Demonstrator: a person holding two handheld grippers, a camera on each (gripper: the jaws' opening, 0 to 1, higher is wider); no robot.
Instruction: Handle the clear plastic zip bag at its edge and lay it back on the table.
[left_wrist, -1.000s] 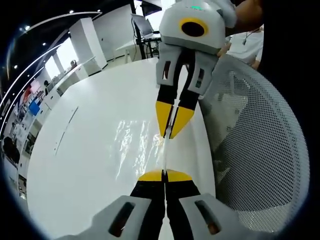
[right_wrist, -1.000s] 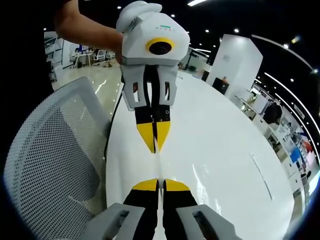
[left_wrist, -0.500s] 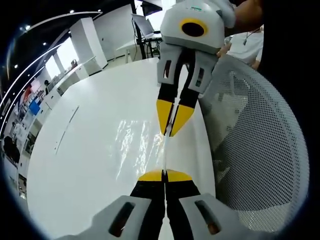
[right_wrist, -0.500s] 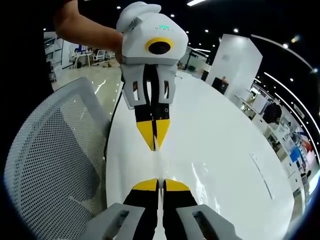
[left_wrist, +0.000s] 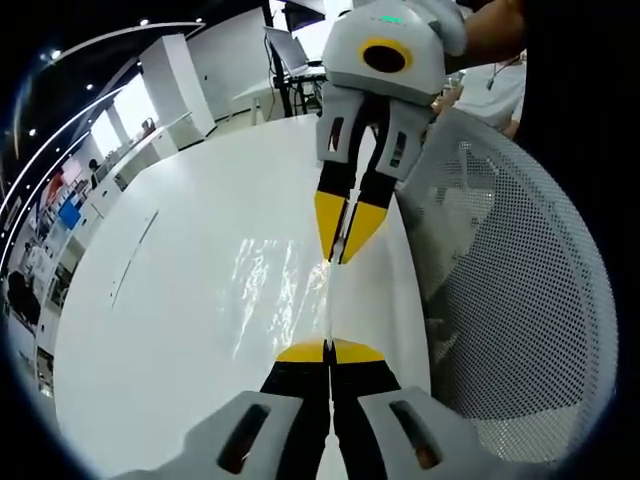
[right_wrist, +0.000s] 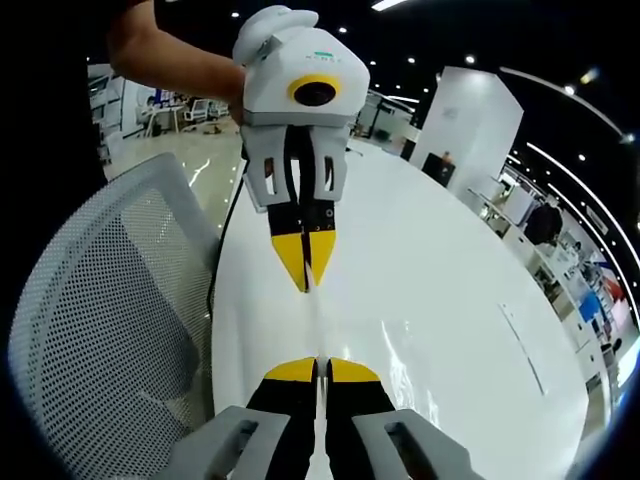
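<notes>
The clear plastic zip bag (left_wrist: 268, 290) lies rumpled and shiny on the white table (left_wrist: 180, 330); one edge of it is pulled into a thin taut line. My left gripper (left_wrist: 328, 351) is shut on the near end of that edge. Opposite it, my right gripper (left_wrist: 340, 256) points back with its yellow tips shut on the far end. In the right gripper view the same line of the bag (right_wrist: 316, 322) runs from my right gripper (right_wrist: 320, 369) up to my left gripper (right_wrist: 306, 284), which a person's hand (right_wrist: 170, 60) holds.
A white mesh chair back (left_wrist: 520, 290) stands close beside the table's edge, also visible as the mesh chair (right_wrist: 100, 330) in the right gripper view. A thin dark strip (left_wrist: 130, 262) lies on the table farther out. Office furniture and pillars stand in the background.
The two grippers have drawn slightly apart along the bag's edge, so the stretch of plastic between them is a little longer. Both stay shut.
</notes>
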